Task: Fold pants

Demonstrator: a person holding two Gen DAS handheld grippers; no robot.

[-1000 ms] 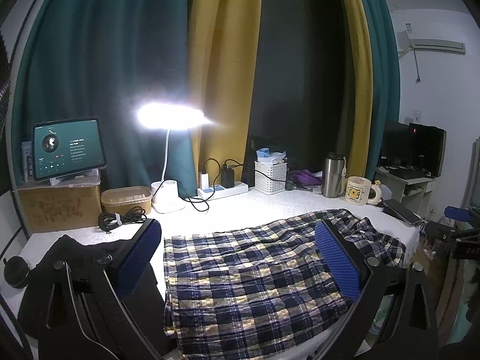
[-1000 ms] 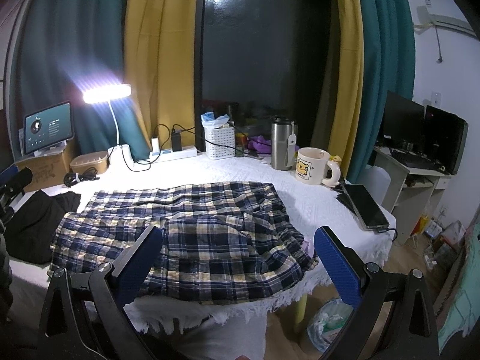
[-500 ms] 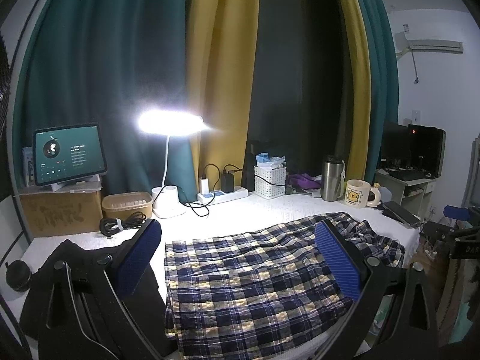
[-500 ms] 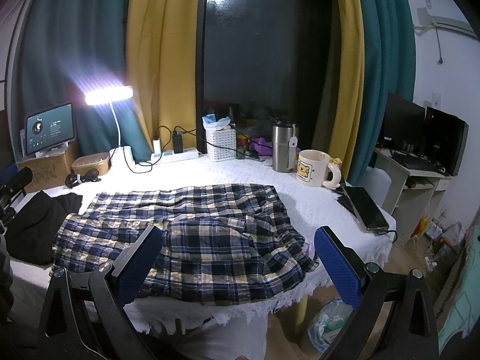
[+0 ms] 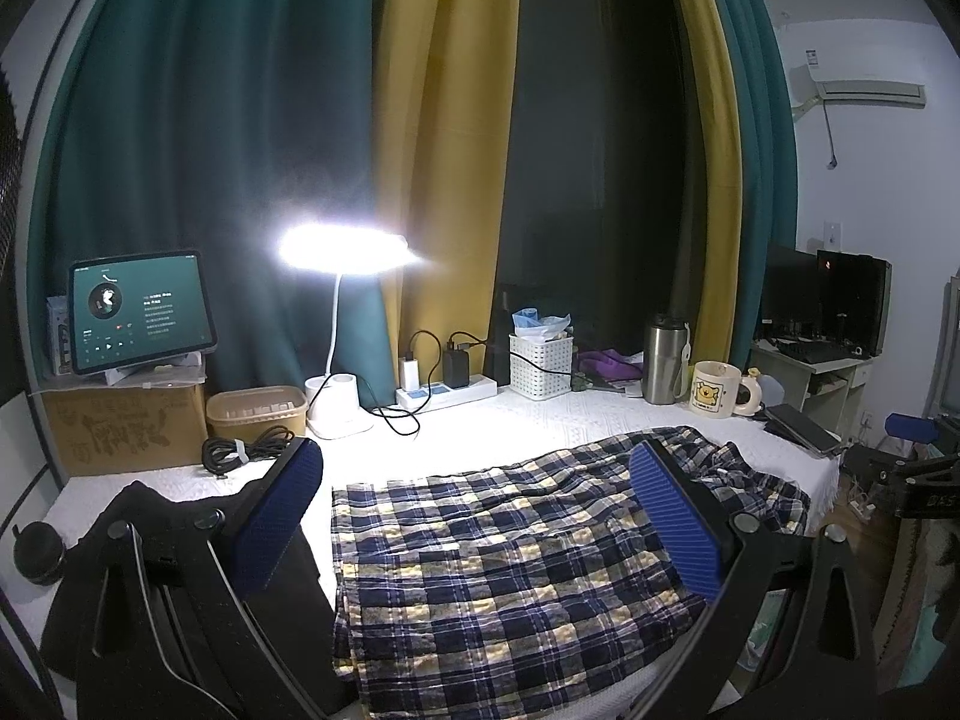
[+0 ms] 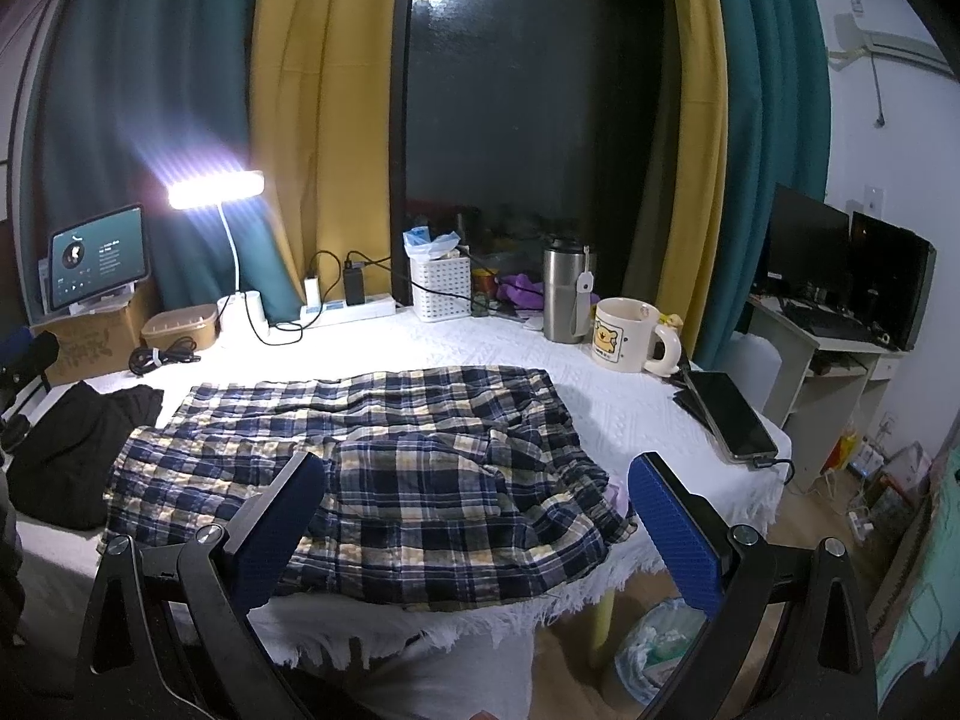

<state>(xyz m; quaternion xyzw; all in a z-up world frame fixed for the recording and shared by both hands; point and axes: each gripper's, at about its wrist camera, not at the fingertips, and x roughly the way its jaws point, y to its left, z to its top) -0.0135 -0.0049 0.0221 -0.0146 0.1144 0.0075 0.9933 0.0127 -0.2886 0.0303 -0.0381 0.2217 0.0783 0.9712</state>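
Plaid pants (image 6: 384, 462) lie spread across the white table (image 6: 624, 414), waist end rumpled at its right edge. Left gripper (image 5: 474, 516) and right gripper (image 6: 477, 513) both gape wide, grasping nothing (2 blue pads each). Only right-wrist cam shows the phone (image 6: 729, 414); black cloth (image 5: 144, 516) is larger in left cam.

The left gripper (image 5: 474, 516) and the right gripper (image 6: 477, 525) look alike: black angular frames with triangular cut-outs, silver screw heads at the joints, and ribbed blue pads (image 6: 675, 531) lining each finger's inner face.
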